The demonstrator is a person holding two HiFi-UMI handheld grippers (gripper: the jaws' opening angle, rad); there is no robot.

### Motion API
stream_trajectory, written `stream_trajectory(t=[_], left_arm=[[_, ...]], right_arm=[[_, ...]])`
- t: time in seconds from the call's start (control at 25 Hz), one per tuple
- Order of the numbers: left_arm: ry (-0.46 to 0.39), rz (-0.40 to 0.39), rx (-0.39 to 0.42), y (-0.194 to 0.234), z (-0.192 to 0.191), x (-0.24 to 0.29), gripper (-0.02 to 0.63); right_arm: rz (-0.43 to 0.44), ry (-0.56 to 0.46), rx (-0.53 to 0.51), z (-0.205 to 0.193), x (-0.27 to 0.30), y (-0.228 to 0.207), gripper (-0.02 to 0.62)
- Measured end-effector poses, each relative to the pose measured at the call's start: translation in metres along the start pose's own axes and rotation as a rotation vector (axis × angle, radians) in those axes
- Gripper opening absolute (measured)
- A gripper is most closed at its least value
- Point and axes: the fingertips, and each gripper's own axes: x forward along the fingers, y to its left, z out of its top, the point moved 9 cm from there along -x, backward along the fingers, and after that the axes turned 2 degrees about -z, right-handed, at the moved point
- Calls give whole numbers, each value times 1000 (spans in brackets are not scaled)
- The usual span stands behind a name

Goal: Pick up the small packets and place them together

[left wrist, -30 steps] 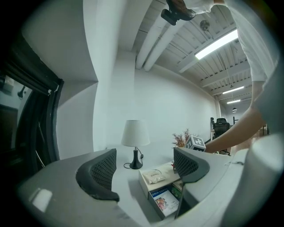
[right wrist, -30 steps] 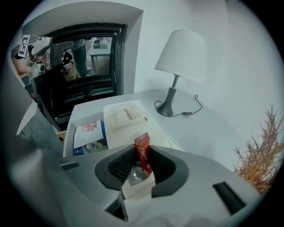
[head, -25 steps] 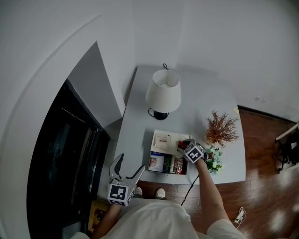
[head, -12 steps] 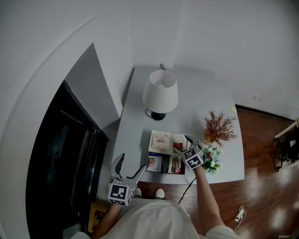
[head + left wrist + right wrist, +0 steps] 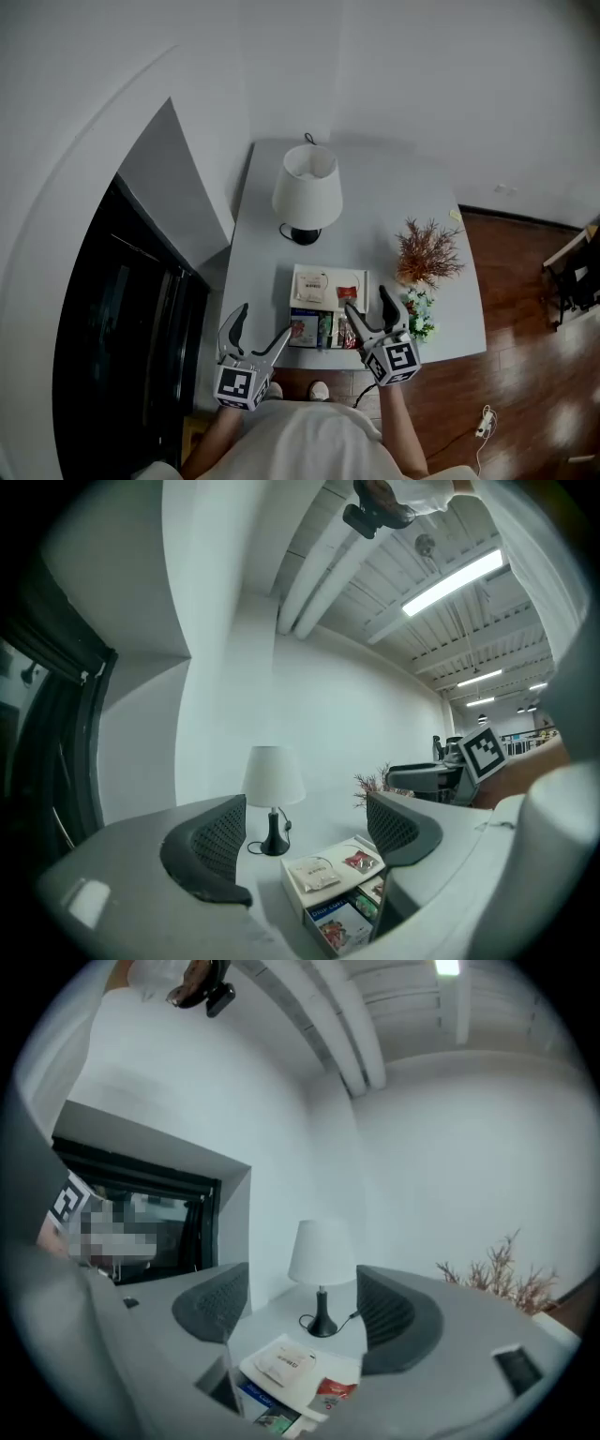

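Note:
A white box [image 5: 328, 277] stands near the table's front edge. On its lid lie a white packet [image 5: 313, 285] and a small red packet [image 5: 350, 290]. Several colourful packets [image 5: 323, 330] fill the open front row. My right gripper [image 5: 367, 302] hovers open and empty just in front of the box. In the right gripper view the white packet [image 5: 286, 1365] and the red packet [image 5: 333, 1393] lie below its jaws. My left gripper [image 5: 262, 323] is open and empty at the table's front left edge, with the box [image 5: 323, 892] ahead of it.
A white-shaded lamp [image 5: 307, 187] stands behind the box, its cord trailing on the table [image 5: 394, 202]. A dried brown plant [image 5: 427, 251] and a small flower bunch [image 5: 420, 317] are to the right. A dark window [image 5: 122, 337] lies left; wooden floor is on the right.
The right gripper opened, left the red packet on the box lid beside the white packet, and drew back toward me. The left gripper stayed put.

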Motion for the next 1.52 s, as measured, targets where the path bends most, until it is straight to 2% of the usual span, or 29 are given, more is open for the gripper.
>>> stream_trajectory(t=[0.16,0.24,0.32,0.84,1.0,1.52], left_arm=[[-5,23,-4,2,0,-3,391],[-8,26,-6,3,-1,-4,390],[-13,21,-5,2,0,-6,387],[-23,1,-5,-8,0,-17,383],[-25,8,-8,-8,-1,-20,383],[-18,16,-16,-13,-4,-27,381]], right_arm=[[-124,-97,-27,17,-30,13,373],[-145,-110,-48,15,-38,18,373],[-141,-102,-54,12,-41,22,336],[-76,-7,-110,2,-46,40,336],[-94,-2,-108,0,-48,43,336],[-40,-3,-105,0,-50,56,336]])
